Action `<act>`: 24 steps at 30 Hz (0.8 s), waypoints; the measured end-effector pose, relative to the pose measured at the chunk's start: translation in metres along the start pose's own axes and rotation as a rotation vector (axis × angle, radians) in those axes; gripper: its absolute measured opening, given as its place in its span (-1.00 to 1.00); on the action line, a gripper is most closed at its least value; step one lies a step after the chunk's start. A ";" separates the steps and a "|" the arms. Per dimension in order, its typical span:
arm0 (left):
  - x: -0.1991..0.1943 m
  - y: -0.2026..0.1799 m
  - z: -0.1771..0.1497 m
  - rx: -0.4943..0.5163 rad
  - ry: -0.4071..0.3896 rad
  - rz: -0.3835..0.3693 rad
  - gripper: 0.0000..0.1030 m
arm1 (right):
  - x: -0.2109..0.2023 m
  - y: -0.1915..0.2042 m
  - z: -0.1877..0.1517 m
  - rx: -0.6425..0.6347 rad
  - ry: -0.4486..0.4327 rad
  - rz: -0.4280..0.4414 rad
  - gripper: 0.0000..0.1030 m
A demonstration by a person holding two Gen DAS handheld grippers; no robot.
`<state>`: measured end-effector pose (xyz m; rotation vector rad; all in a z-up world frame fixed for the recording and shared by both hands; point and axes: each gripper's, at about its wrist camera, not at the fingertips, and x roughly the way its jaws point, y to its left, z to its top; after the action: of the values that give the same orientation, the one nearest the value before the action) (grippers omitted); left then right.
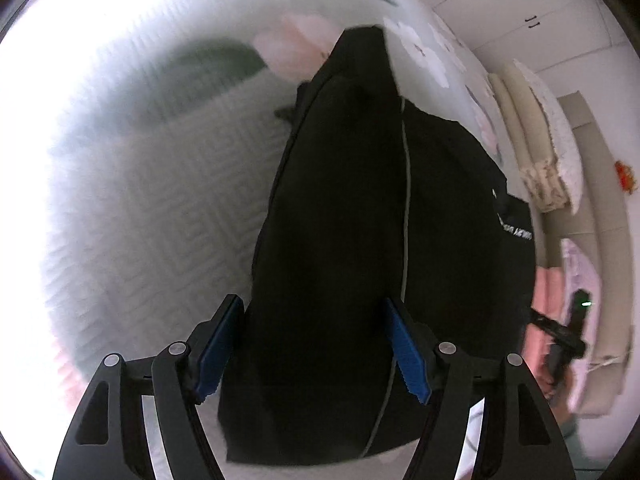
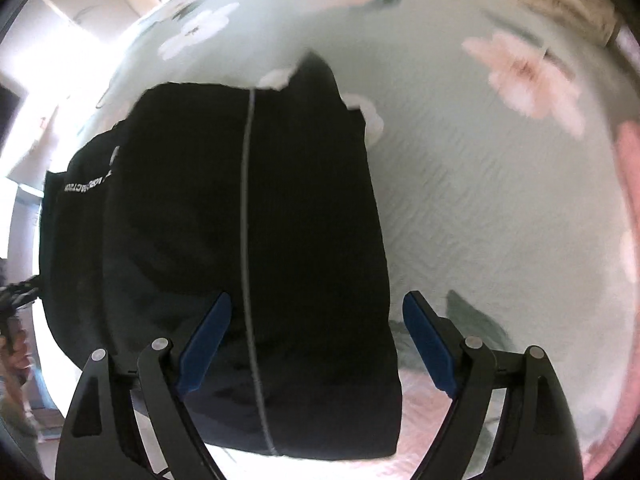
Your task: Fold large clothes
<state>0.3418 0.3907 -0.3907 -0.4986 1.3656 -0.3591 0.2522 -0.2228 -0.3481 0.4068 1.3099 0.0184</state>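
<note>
a black jacket [image 1: 360, 240], with a thin grey zip line down its middle and small white lettering on one side, is seen lying bunched on a bed with a pale floral quilt [image 1: 160, 200]. the left hand-held gripper [image 1: 316, 344] is held with jaws apart around the near edge; nothing is pinched. the right hand-held gripper [image 2: 316, 344] is likewise released, straddling the hem. if only the top layer is caught when the jaws are closed, the fold could be dragged crooked or the quilt lifted along.
</note>
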 end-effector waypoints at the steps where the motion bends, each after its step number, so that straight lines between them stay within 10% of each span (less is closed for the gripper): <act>1: 0.006 0.004 0.005 -0.016 0.015 -0.037 0.45 | 0.005 -0.008 0.003 0.028 0.013 0.047 0.82; 24: 0.063 0.041 0.034 -0.117 0.169 -0.482 0.55 | 0.066 -0.072 0.010 0.053 0.219 0.722 1.00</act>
<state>0.3848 0.3966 -0.4611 -0.9154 1.4262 -0.7301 0.2641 -0.2769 -0.4294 0.9254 1.3166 0.6489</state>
